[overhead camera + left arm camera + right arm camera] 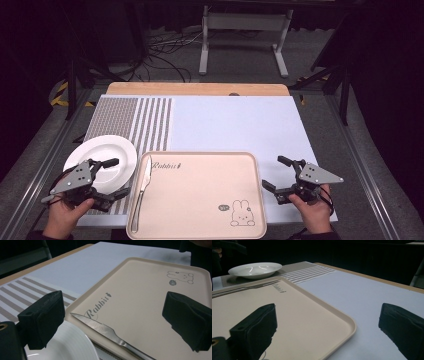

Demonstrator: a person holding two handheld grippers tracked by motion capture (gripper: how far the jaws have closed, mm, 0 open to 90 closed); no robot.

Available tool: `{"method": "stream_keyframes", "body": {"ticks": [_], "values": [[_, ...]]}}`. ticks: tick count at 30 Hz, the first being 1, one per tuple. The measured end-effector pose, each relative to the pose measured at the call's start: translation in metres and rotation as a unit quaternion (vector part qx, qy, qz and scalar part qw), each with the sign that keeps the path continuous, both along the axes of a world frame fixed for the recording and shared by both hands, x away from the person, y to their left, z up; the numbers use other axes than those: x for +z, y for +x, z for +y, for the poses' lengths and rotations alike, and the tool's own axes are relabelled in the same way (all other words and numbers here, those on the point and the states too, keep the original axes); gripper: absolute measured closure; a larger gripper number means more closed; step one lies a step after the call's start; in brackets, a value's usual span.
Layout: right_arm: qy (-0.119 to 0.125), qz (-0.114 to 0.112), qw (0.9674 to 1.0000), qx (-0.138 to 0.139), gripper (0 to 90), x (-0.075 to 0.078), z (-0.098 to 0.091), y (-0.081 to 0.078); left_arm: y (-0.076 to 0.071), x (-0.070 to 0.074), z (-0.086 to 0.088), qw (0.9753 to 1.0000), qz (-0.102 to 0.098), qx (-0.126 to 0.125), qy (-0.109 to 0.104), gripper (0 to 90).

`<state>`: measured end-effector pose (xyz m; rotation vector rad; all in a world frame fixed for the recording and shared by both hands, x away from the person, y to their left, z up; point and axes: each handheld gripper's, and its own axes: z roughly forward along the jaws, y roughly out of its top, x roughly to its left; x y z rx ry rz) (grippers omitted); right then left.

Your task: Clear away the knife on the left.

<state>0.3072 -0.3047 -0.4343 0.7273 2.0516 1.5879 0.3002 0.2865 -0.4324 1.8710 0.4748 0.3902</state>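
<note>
A beige tray [200,200] printed with a rabbit lies at the table's near edge. A steel knife [142,189] rests along its left side, blade pointing away. A white plate [107,150] sits left of the tray on a striped mat. My left gripper [116,176] hovers open over the plate's near part, and its own view looks past the plate [65,345] to the knife [105,330] on the tray [145,295]. My right gripper [278,173] is open just right of the tray, with the tray [294,315] rim between its jaws.
A white mat [235,125] covers the table behind the tray, with a striped section [135,122] at its left. The wooden table edge [200,89] shows at the back. Cables and a stand lie on the floor beyond.
</note>
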Motion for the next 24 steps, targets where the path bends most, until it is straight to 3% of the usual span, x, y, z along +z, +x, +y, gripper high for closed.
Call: {"method": "stream_keyframes", "body": {"ticks": [8, 13, 20, 24], "values": [[0.012, -0.001, 0.9999, -0.004, 2.3, -0.005, -0.001, 0.0, -0.004, -0.019, 0.014, 0.9987, 0.011, 0.035, -0.035, 5.0], [0.015, 0.009, 0.9998, -0.006, 2.2, -0.012, -0.001, 0.001, -0.004, -0.021, 0.018, 0.9976, 0.011, 0.05, -0.046, 4.5], [0.016, 0.009, 0.9998, -0.009, 2.2, -0.012, -0.002, 0.002, -0.006, -0.021, 0.02, 0.9982, 0.009, 0.053, -0.026, 2.7], [0.016, 0.009, 0.9998, -0.01, 2.2, -0.012, -0.002, 0.002, -0.007, -0.02, 0.019, 0.9984, 0.009, 0.047, -0.03, 2.0]]}}
